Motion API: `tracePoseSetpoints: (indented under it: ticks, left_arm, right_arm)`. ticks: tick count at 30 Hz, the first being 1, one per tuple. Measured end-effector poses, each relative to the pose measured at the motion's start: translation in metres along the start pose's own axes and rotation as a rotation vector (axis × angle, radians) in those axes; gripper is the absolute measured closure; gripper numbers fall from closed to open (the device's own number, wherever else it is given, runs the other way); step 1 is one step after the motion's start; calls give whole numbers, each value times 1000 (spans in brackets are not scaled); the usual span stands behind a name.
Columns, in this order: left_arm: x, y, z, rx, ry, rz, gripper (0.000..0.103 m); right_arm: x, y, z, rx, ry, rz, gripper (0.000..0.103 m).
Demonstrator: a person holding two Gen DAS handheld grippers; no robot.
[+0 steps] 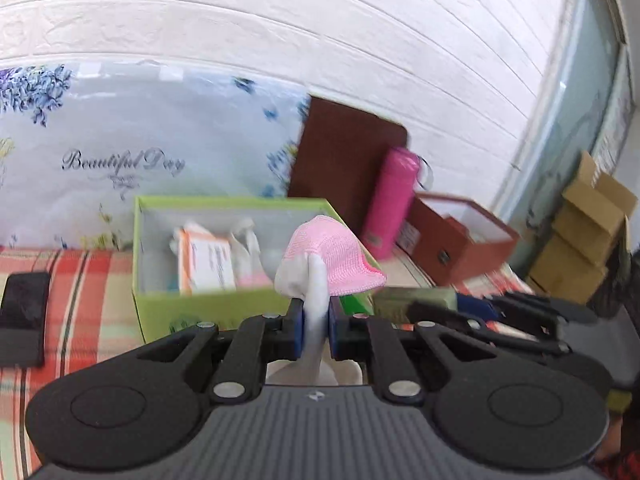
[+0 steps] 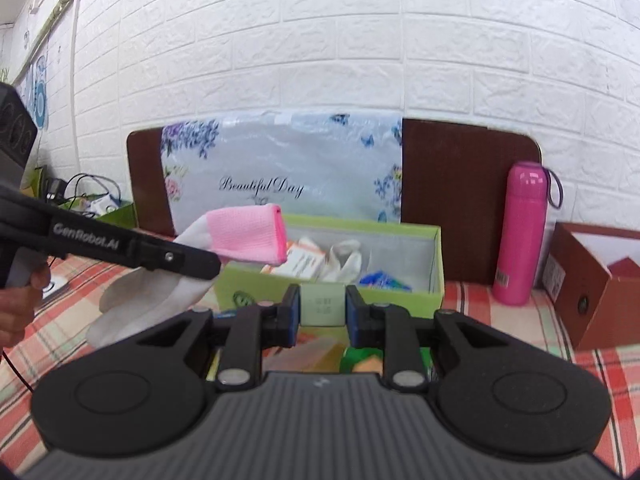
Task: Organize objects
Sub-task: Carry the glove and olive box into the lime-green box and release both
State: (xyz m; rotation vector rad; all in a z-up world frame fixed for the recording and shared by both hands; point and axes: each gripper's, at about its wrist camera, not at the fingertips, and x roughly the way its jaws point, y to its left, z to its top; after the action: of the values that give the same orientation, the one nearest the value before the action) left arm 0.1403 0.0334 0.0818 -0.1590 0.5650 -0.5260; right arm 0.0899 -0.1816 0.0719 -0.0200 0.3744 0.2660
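The green box (image 2: 332,294) stands open-topped on the plaid tablecloth (image 2: 520,320), backed by a floral bag (image 2: 280,160); a pink bottle (image 2: 520,236) and a red-brown box (image 2: 592,292) stand to its right. The left gripper (image 1: 316,322) is clamped on a pink-and-white sock (image 1: 328,256), held in the air just before the box's near wall, its pink cuff at rim height. The right gripper (image 2: 322,306) is closed on a small pale green pack (image 2: 322,304), at the box's near wall.
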Motion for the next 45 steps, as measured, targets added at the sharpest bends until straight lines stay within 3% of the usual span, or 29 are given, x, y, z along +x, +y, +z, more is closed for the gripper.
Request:
tracePoseSetpoints:
  ticks: [10,18,21,22,23,24,25,29,32,37,42,45]
  left_arm:
    - [78,57,60,-51,21,142,92]
    - [125,103,66,-66,85,192,92]
    - [134,111,60,-52,81,168,89]
    - [134,112,57,-49,72,166,76]
    - [134,114,53,-47,71,174,47]
    - [133,115,51,-46,70,193,32]
    - [129,113,46,-35,36,204,25]
    - [117,105,41,-21,9,217,24]
    - [104,97,43,-21,-8,240,24]
    - [64,67,48,-25,-80,285,21]
    - [27,39,36,-55,-74,339,16]
    - [13,26,21,-52,-51,360,16]
  right_arm:
    - [96,-16,34,89,-1,3,81]
    - [165,-22,32,140,34,6,81]
    - [190,-15,23,86,103,16,80]
    - [197,-13,19,56,145,15,71]
    - [201,-10,15,27,181,4,63]
    - [201,-8,12,5,190,-9,49]
    - [199,-6,9,-15,183,-18,39]
    - [181,-1,11,-67,129,-47,18]
    - [163,-2,19,-57,83,-51,14]
    - [120,-3,31,-26,1,-68,0]
    - [71,1,28,-2,-56,-70,0]
    - [49,7,21,1,-47,-71,0]
